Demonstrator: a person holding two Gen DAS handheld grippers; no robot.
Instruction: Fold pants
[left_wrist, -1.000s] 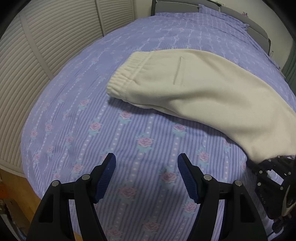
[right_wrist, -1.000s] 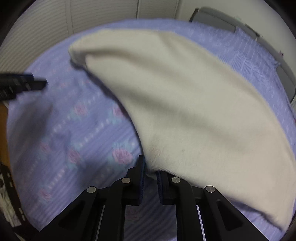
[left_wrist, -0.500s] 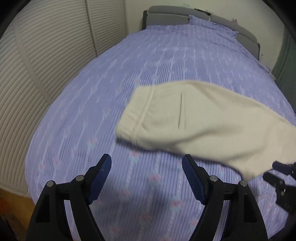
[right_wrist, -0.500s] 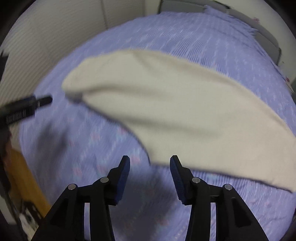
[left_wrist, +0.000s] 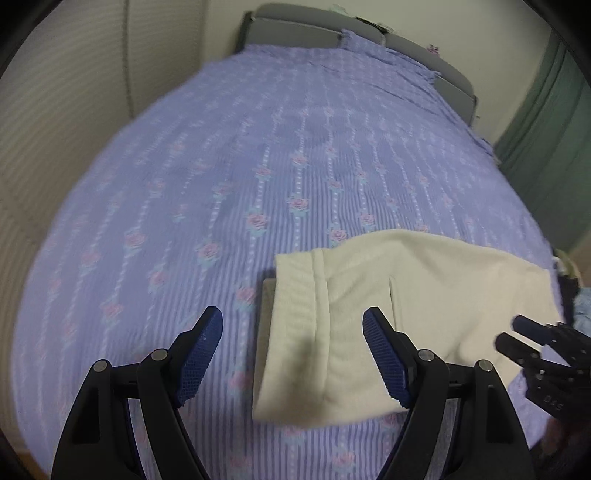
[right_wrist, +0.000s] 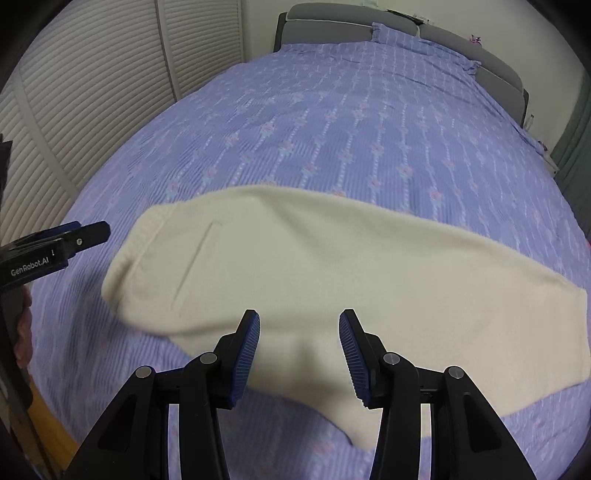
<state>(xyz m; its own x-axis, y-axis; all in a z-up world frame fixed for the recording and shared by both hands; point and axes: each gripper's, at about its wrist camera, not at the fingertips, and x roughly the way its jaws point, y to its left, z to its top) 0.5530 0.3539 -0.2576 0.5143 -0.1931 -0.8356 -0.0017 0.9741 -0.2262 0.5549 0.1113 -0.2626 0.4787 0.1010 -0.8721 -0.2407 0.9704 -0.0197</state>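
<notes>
Cream sweatpants (right_wrist: 332, 266) lie flat on the bed, folded lengthwise, with the elastic waistband (right_wrist: 147, 243) at the left and the leg end at the right. In the left wrist view the waistband end (left_wrist: 295, 302) lies under my left gripper (left_wrist: 293, 325), which hovers open above it with nothing between its pads. My right gripper (right_wrist: 300, 325) stands open over the near edge of the pants around the crotch, holding nothing. Each gripper shows in the other's view: the right gripper (left_wrist: 535, 343) at the far right, the left gripper (right_wrist: 74, 236) beside the waistband.
The bed (right_wrist: 369, 122) has a lavender striped cover with pink roses and a grey headboard (right_wrist: 369, 14) at the far end. White louvered doors (right_wrist: 92, 74) run along the left. A green curtain (left_wrist: 554, 122) hangs at the right. Wooden floor (right_wrist: 44, 402) shows at the bed's near left edge.
My right gripper let go of the pants' edge, opened and lifted away. The pants settled flat on the bed. My left gripper swung across until it hung over the waistband end.
</notes>
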